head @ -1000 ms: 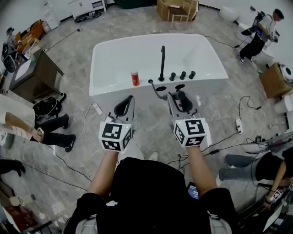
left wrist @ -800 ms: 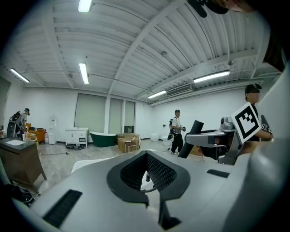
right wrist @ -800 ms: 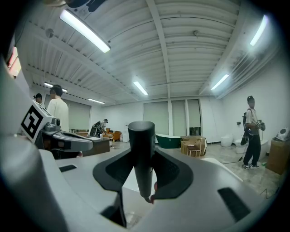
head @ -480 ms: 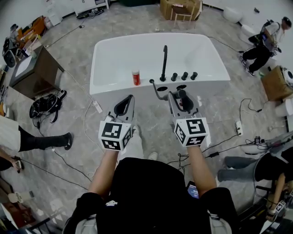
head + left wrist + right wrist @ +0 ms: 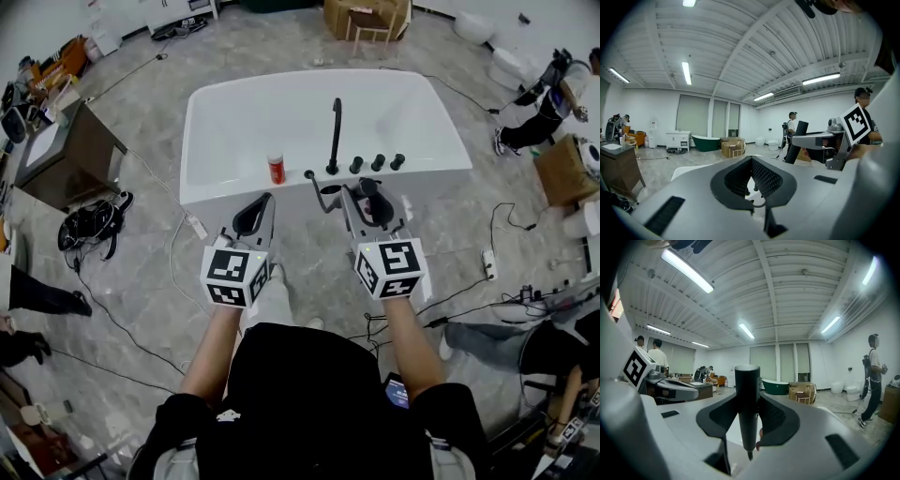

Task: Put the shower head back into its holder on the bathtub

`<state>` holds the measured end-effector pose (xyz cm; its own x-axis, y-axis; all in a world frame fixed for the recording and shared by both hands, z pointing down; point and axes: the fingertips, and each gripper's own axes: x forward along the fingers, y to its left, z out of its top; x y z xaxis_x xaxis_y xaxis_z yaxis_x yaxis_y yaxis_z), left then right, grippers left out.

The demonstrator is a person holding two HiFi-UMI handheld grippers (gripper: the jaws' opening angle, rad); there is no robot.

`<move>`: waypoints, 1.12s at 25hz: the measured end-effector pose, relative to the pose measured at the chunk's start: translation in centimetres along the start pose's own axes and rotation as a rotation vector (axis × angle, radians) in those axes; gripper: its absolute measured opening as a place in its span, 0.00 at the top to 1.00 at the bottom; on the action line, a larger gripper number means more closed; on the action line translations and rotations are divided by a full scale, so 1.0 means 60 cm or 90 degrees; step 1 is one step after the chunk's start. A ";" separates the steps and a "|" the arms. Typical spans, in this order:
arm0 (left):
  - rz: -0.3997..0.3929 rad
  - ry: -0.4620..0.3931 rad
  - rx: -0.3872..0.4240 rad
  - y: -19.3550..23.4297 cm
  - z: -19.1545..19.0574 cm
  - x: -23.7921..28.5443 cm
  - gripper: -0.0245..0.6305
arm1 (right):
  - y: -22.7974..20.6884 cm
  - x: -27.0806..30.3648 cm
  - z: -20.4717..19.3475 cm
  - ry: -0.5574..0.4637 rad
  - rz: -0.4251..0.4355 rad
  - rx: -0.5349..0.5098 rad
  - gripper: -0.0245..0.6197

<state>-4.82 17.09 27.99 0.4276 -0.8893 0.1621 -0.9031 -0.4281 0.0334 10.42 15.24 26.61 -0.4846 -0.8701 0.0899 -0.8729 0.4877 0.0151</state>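
Note:
The white bathtub (image 5: 225, 183) lies ahead in the head view. On its near rim stand a tall black faucet (image 5: 334, 131), three black knobs (image 5: 377, 162) and a dark oval opening (image 5: 330, 188). My right gripper (image 5: 367, 199) (image 5: 747, 420) is shut on the black shower head (image 5: 374, 206) (image 5: 746, 390), held upright between the pads just short of the rim. Its hose (image 5: 317, 187) curves down to the rim. My left gripper (image 5: 255, 217) (image 5: 752, 180) is open with nothing in it, level with the right one, left of it.
A red can (image 5: 276, 169) stands on the rim left of the faucet. A dark wooden cabinet (image 5: 52, 155) and a black bag (image 5: 89, 223) are at the left, cables run over the floor, and people stand or sit at the right edge (image 5: 553, 103).
Both grippers have moved a little forward toward the tub rim, the shower head still in the right one. The person at the far left has walked mostly out of view.

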 end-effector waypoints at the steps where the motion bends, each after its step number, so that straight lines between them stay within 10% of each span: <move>1: -0.002 0.002 0.000 0.004 0.001 0.010 0.94 | -0.004 0.009 -0.001 0.002 0.000 0.000 0.75; 28: -0.054 0.031 -0.006 0.230 0.052 0.269 0.94 | -0.076 0.330 0.008 0.055 -0.044 0.031 0.75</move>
<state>-10.25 -3.67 27.96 0.5010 -0.8407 0.2057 -0.8638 -0.5005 0.0584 4.80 -4.23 27.87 -0.4181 -0.8913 0.1755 -0.9069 0.4207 -0.0239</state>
